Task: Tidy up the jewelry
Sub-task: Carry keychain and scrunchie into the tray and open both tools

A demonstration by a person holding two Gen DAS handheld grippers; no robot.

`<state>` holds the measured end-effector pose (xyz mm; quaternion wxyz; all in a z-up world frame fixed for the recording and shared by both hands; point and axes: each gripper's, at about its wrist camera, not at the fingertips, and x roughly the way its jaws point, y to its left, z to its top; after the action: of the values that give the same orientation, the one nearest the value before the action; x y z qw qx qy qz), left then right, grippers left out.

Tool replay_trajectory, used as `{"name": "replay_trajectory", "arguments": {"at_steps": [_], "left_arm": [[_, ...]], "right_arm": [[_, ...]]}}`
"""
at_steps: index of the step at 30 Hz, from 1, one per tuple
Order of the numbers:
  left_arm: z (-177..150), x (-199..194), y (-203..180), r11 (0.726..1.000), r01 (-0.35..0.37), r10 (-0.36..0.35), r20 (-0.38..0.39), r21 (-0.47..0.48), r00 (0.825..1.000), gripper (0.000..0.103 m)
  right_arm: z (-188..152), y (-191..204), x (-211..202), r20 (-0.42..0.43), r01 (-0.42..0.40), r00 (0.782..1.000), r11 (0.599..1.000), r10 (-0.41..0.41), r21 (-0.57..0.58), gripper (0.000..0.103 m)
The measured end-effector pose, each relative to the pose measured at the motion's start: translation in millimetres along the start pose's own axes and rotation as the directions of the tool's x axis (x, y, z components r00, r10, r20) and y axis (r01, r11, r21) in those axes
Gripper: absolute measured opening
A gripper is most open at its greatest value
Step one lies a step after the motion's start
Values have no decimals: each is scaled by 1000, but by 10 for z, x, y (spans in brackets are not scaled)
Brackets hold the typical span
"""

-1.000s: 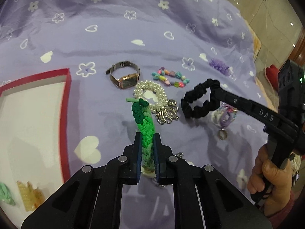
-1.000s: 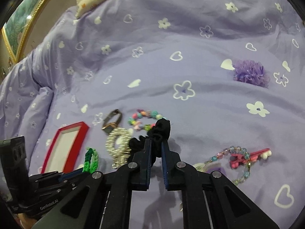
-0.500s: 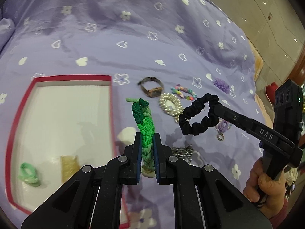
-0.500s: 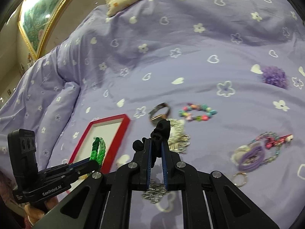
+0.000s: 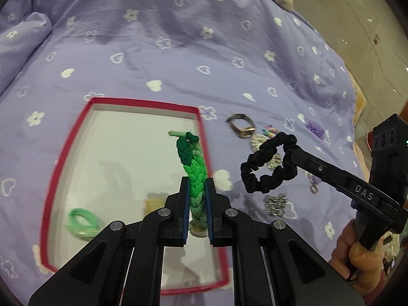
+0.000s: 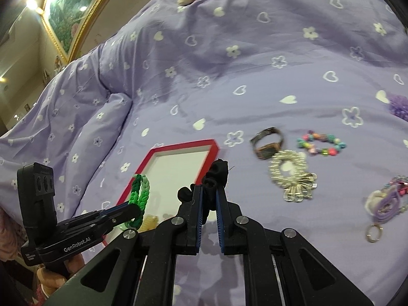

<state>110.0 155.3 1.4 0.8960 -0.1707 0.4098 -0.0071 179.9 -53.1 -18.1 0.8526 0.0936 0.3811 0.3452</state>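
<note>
I saw even, soft indoor light across both fisheye views, which curved and darkened at the corners. Ceiling lamps (image 6: 31, 3) glared far upper left of my right gripper (image 6: 209, 199). Motion blur smeared the red tray (image 5: 63, 153) beyond my left gripper (image 5: 196, 199).

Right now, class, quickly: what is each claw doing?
Left claw: closed on the green braided bracelet.
Right claw: closed on the black scrunchie.
</note>
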Motion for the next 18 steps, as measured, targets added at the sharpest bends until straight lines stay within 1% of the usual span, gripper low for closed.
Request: {"name": "replay_trajectory", "arguments": {"at_steps": [5, 9, 11, 15, 18], "left_arm": [[25, -55, 290, 999, -34, 35, 10, -42, 999, 9], [50, -14, 503, 995, -59, 59, 2, -80, 998, 9], [68, 16, 565, 994, -76, 76, 2, -83, 997, 9], [67, 111, 719, 991, -99, 98, -20, -90, 995, 9], [71, 202, 812, 990, -102, 99, -40, -99, 994, 9]], "right_arm": [[25, 182, 156, -9, -29, 1000, 999, 29, -13, 9], [49, 326, 355, -30, -62, 998, 998, 62, -7, 10], [52, 400, 461, -41, -71, 997, 997, 71, -8, 10], [46, 536, 683, -61, -80, 995, 997, 78, -19, 10], [38, 576, 857, -92, -85, 992, 996, 84, -16, 10]]}}
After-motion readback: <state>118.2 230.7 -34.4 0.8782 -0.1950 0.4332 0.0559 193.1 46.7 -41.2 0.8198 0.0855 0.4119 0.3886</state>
